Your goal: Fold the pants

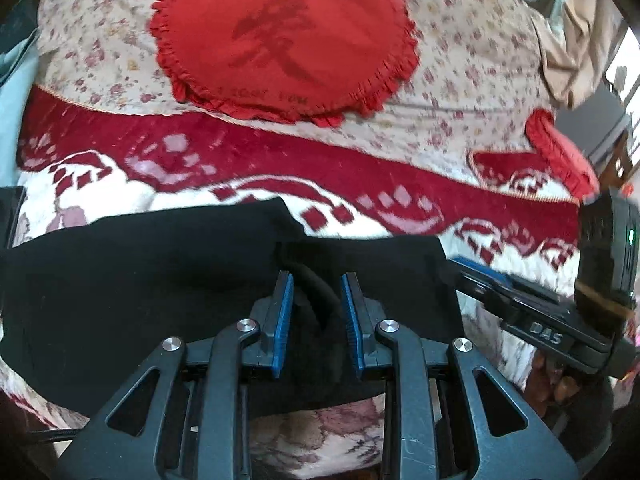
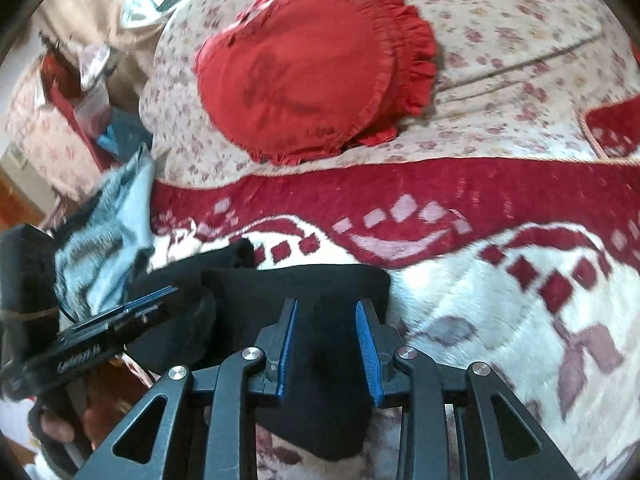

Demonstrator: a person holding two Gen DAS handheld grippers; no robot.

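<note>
Black pants (image 1: 160, 280) on bed blanket (image 1: 360, 184), long axis 9-to-3. Left gripper (image 1: 316, 300) fingers clamped on a bunched fold at 12. Right gripper (image 2: 326, 320) fingers apart over 3 o'clock end, nearer it.

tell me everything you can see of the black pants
The black pants are plain dark cloth that looks soft and knit-like, lying partly folded in layers on the red and white blanket, near its front edge. A rolled fold of the fabric sits between the pads of the left gripper. In the right wrist view, the right gripper has its jaws apart over the cloth, not pinching it.
</note>
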